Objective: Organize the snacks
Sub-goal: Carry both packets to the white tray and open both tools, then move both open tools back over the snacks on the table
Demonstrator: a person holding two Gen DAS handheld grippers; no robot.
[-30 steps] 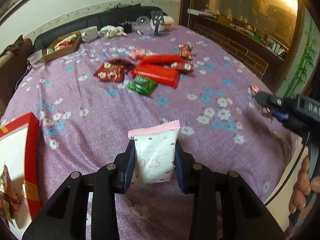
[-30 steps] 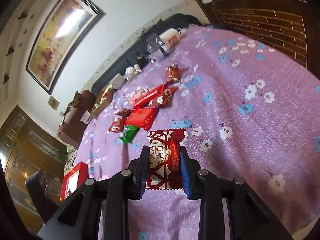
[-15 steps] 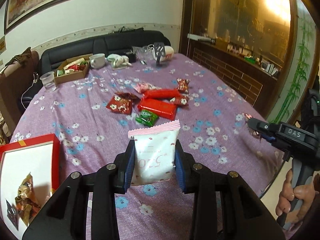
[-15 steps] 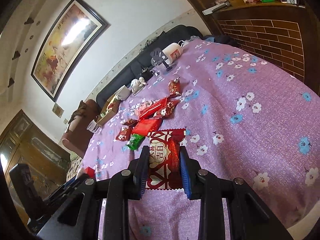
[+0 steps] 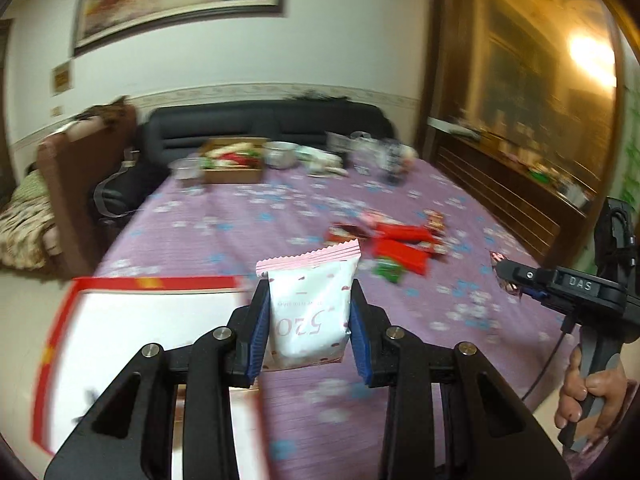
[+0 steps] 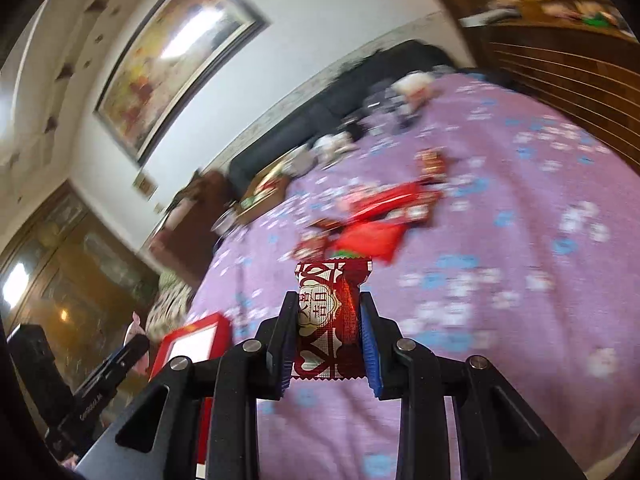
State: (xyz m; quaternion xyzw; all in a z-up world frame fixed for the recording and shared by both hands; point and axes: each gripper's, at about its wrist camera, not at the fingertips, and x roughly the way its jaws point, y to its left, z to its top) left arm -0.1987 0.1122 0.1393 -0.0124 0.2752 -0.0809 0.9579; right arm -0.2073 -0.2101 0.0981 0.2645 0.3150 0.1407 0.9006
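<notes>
My left gripper (image 5: pixel 308 320) is shut on a white and pink snack packet (image 5: pixel 310 304) marked 520, held above the table near the right edge of a red-rimmed white box (image 5: pixel 148 328). My right gripper (image 6: pixel 328 328) is shut on a dark red snack packet (image 6: pixel 330 316) with white hearts, held above the purple flowered tablecloth (image 6: pixel 520 280). The box also shows in the right wrist view (image 6: pixel 196 340), low on the left. A pile of red and green snacks (image 5: pixel 396 248) lies mid-table; it also shows in the right wrist view (image 6: pixel 372 224). The right gripper shows in the left wrist view (image 5: pixel 512 276) at the right.
A cardboard box of snacks (image 5: pixel 234 164), a bowl (image 5: pixel 280 154), a cup and other items stand along the table's far edge. A black sofa (image 5: pixel 264 120) lies behind the table. A brown chair (image 5: pixel 80 176) stands at the left, a brick counter (image 5: pixel 500 184) at the right.
Both grippers have swung left with their packets still held. The left gripper now sits close over the red-rimmed box; the views are motion-blurred.
</notes>
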